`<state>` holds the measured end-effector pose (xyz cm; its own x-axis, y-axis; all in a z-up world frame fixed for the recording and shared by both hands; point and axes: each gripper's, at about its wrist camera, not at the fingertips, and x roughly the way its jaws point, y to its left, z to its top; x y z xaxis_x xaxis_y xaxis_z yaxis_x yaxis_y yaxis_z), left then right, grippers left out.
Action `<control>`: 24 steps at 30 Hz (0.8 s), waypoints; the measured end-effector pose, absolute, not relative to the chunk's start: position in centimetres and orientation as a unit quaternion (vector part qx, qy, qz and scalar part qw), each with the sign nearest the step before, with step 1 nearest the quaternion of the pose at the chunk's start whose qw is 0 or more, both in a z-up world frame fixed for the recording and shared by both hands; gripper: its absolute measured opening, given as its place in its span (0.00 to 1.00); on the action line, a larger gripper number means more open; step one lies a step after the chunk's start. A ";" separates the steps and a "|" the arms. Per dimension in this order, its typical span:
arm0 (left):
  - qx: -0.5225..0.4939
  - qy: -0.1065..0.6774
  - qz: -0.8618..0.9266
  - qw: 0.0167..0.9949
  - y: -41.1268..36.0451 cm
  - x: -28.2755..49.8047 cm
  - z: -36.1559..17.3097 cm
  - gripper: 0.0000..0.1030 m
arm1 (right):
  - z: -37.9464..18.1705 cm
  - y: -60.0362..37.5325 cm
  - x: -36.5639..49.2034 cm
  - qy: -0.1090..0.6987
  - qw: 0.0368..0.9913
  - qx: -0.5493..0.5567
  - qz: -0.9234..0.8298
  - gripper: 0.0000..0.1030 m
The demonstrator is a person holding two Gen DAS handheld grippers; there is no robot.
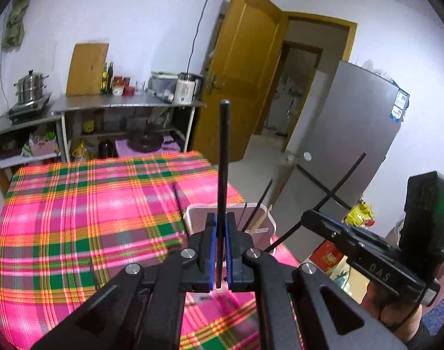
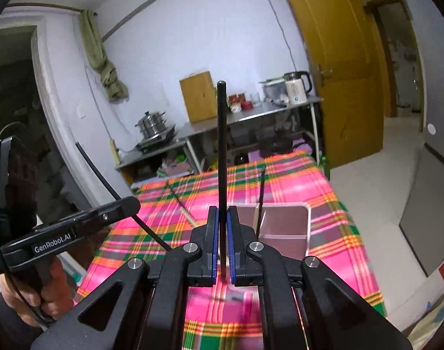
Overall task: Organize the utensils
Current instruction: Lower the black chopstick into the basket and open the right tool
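- Nearest my lens, my left gripper (image 1: 220, 250) has its blue-padded fingers (image 1: 211, 250) clamped on a thin black chopstick (image 1: 222, 175) that stands straight up toward 12 o'clock
- My right gripper (image 2: 222, 245) is likewise pinched shut on its own slim black stick (image 2: 222, 151), also pointing to 12 o'clock
- From the left wrist view, the right gripper sits at 3 o'clock, its stick slanting up and away
- From the right wrist view, the left gripper sits at 9 o'clock, its stick angled upward
- Both grippers hang above a bright pink, green and orange plaid tablecloth (image 1: 76, 204)
- Just past my fingertips sits a white-rimmed rectangular box (image 2: 283, 224) with black and pale wooden chopsticks (image 2: 261, 201) leaning inside it
- One more loose chopstick with a pale end (image 2: 181, 204) lies on the cloth at about 11 o'clock in the right wrist view, apart from the box
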<state>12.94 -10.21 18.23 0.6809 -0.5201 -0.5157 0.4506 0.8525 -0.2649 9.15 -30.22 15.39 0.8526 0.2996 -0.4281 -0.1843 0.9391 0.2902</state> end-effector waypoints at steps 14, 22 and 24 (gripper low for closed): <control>-0.054 0.306 -0.263 0.913 -13.2 17.7 16.9 0.06 | 13.8 -30.3 12.1 0.247 0.956 0.120 0.106 0.05; -0.043 0.342 -0.258 0.902 -13.7 18.7 13.2 0.06 | 11.1 -29.8 13.3 0.276 0.948 0.115 0.107 0.05; -0.045 0.349 -0.259 0.899 -13.6 18.8 12.6 0.06 | 10.6 -29.6 13.5 0.284 0.946 0.115 0.108 0.05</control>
<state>18.80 -13.61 12.64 0.6222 -0.4979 -0.6042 0.4352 0.8615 -0.2617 13.54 -29.62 10.57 0.8156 0.2700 -0.5117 -0.1397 0.9501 0.2788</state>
